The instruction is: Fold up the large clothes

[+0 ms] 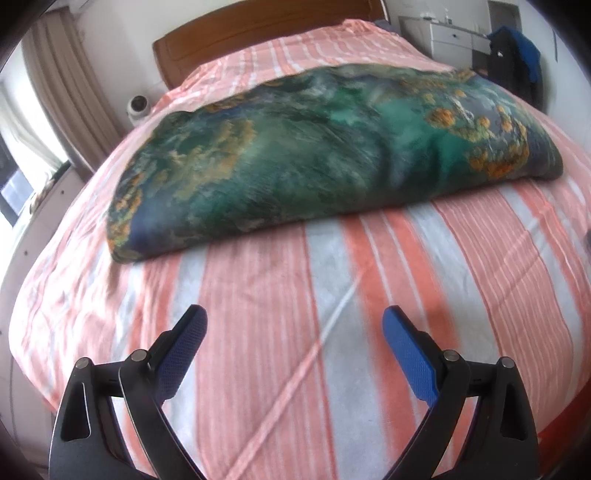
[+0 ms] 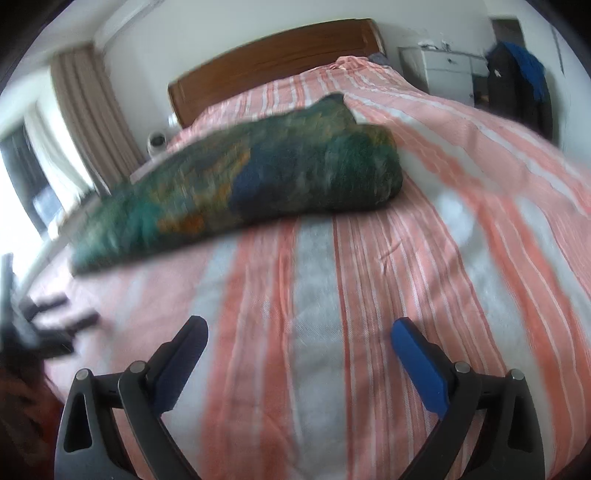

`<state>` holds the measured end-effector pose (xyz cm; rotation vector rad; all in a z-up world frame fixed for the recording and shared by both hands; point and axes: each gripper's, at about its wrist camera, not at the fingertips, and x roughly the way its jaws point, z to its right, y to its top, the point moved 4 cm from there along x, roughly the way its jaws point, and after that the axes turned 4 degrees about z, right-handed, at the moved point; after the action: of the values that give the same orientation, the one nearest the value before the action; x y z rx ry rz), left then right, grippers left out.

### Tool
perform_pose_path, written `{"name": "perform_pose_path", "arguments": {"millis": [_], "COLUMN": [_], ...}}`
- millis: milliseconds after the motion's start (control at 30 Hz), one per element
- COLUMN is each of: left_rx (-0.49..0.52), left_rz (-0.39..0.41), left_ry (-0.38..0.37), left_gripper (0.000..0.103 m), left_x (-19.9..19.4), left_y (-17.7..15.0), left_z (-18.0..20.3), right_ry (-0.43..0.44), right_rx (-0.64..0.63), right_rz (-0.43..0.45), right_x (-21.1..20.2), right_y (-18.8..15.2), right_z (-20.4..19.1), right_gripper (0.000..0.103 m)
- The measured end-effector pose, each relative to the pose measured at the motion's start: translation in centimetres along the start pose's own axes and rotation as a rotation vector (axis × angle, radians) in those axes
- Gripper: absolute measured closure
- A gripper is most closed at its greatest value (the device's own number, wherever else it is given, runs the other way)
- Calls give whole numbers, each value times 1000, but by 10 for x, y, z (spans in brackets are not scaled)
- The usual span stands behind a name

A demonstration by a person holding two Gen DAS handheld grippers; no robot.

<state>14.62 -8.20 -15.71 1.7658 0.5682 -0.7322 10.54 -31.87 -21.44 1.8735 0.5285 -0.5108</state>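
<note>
A green and blue cloth with orange patches [image 1: 314,158] lies folded in a long thick band across the striped bed [image 1: 280,332]. It also shows in the right wrist view [image 2: 258,184], to the upper left. My left gripper [image 1: 294,325] is open and empty above the bedspread, well short of the cloth's near edge. My right gripper [image 2: 299,332] is open and empty above the bedspread [image 2: 369,295], nearer the cloth's right end. The left gripper [image 2: 44,325] shows blurred at the left edge of the right wrist view.
A wooden headboard [image 1: 258,33] stands at the far end. Curtains [image 1: 62,85] and a window are at the left. A white dresser [image 1: 454,40] and dark hanging clothes [image 1: 513,55] stand at the far right. A small white device [image 1: 138,107] sits beside the bed.
</note>
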Motion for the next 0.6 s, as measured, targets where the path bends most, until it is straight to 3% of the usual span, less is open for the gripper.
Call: {"name": "perform_pose_path", "arguments": {"millis": [100,233,367,400,467,533,567,600], "left_rx": [-39,-71,-36,-24,5,23,29,31], "left_rz": [5,18,59,65,79,93,103,118], "left_ry": [-2,-8,0,-8,-45,-111,-157,-250], "left_gripper": [6,6,6,6,6,6,6,7], "left_x": [0,-4,-17,-21,-27,-34,-38,-45], "left_y": [4,14,32,36,54,77,90,111], "left_z": [-11,-24,-34,-35,-39,-39,-37,-32], "right_ry": [48,97,119,92,82,52,42,38], "right_rx": [96,335,593,657,675,601,560,501], "right_rz": [53,71,41,31,47,51,73,102], "right_x": [-2,34,86,94,98,91,83,71], "right_y": [29,73,85,84,88,94,97,102], "right_z": [8,42,73,81,81,70,64,53], "right_gripper": [4,4,4,6,21,51,57,60]}}
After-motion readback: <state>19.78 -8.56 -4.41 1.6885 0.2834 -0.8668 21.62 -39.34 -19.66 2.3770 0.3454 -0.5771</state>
